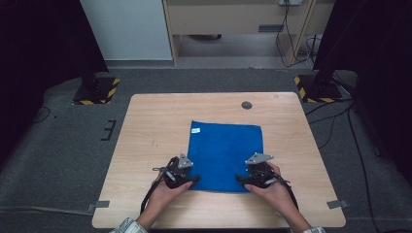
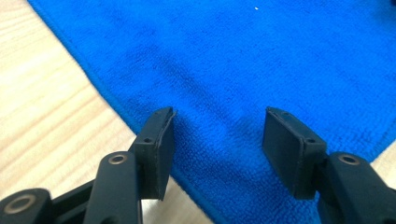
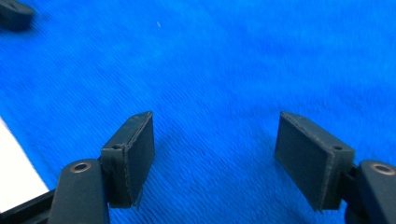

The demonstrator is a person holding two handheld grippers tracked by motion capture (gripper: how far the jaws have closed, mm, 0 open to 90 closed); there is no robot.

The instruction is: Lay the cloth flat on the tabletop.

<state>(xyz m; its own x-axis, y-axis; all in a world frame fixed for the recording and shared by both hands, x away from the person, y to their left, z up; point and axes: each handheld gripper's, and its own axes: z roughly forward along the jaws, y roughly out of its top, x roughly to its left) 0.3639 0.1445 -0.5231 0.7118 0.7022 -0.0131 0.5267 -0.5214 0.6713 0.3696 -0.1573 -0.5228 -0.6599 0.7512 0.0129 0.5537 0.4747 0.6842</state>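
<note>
Wooden table [image 1: 145, 145] carries a blue cloth [image 1: 226, 155], spread flat just right of centre, a white tag at its far left corner. Both near corners lie hidden beneath the grippers. Left gripper [image 1: 193, 180] and right gripper [image 1: 240, 178] stand open over the near hem, nothing between the jaws. Bare wood borders the cloth on all sides.

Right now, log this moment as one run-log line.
left hand-held gripper: open over cloth's near-left corner | right hand-held gripper: open over near-right edge | blue cloth: flat on table
</note>
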